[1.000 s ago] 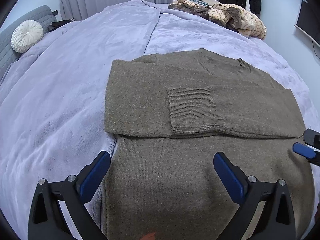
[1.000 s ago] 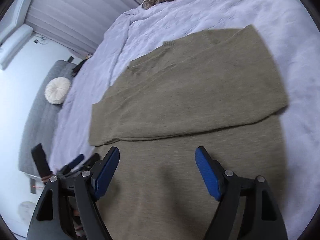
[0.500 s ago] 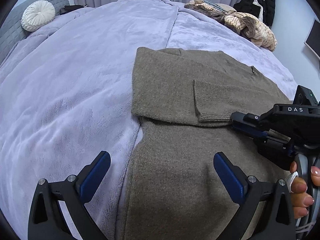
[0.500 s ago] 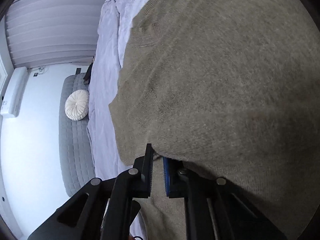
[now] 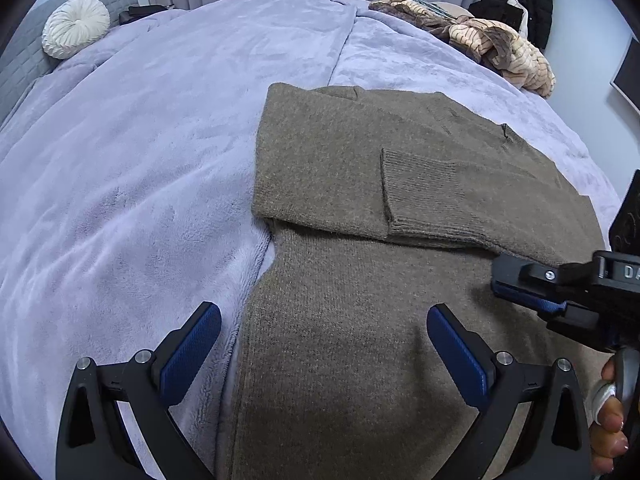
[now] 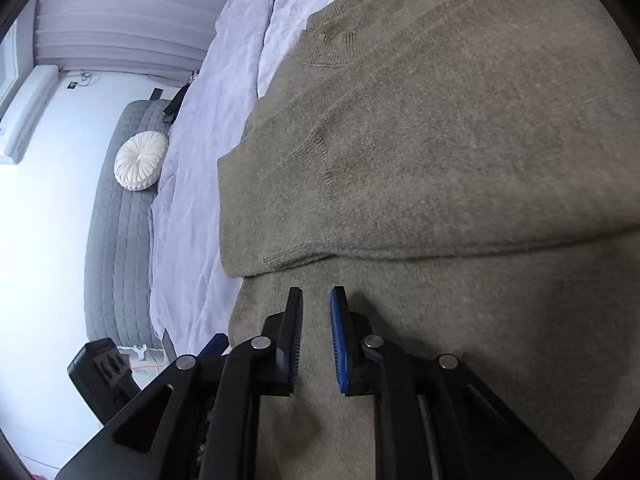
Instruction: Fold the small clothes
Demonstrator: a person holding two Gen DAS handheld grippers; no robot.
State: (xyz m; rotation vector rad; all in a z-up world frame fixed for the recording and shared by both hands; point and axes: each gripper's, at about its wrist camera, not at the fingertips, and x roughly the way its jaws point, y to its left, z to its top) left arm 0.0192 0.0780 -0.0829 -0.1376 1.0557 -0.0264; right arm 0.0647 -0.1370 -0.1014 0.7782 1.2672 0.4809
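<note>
Through the left wrist camera I see my left hand-held gripper (image 5: 324,354) with its jaws wide and nothing between them, poised above the near left edge of the sweater (image 5: 360,280). One pad hangs over the lavender blanket (image 5: 140,180), the other over the knit, so the garment's left border runs up between them. The sweater lies on the bed straight ahead, its long axis running away from me, sleeves folded across the chest, with one ribbed cuff (image 5: 420,196) lying on top. My right hand-held gripper (image 5: 516,284) comes in from the right, low over the fabric just under the folded sleeve, with the person's fingers (image 5: 608,432) on its handle.

Through the right wrist camera, the right hand-held gripper (image 6: 316,340) shows a narrow gap; its jaws have just been opening a little, and I see no pinch of cloth raised between the pads, only the sweater (image 6: 440,160) flat beneath them. The sleeve's lower fold line runs across just ahead of the tips. I judge the right hand the nearer to the body panel, the left the nearer to the hem corner, and the coming fold turns on lifting the near end toward the collar (image 6: 332,48).

The blanket is plush and slightly rumpled. Beyond it are a round white cushion (image 5: 76,26) on a grey quilted headboard (image 6: 120,240), a heap of clothes (image 5: 480,44) at the far side, a dark jacket (image 5: 528,0) hanging, and pale curtains (image 6: 120,20).
</note>
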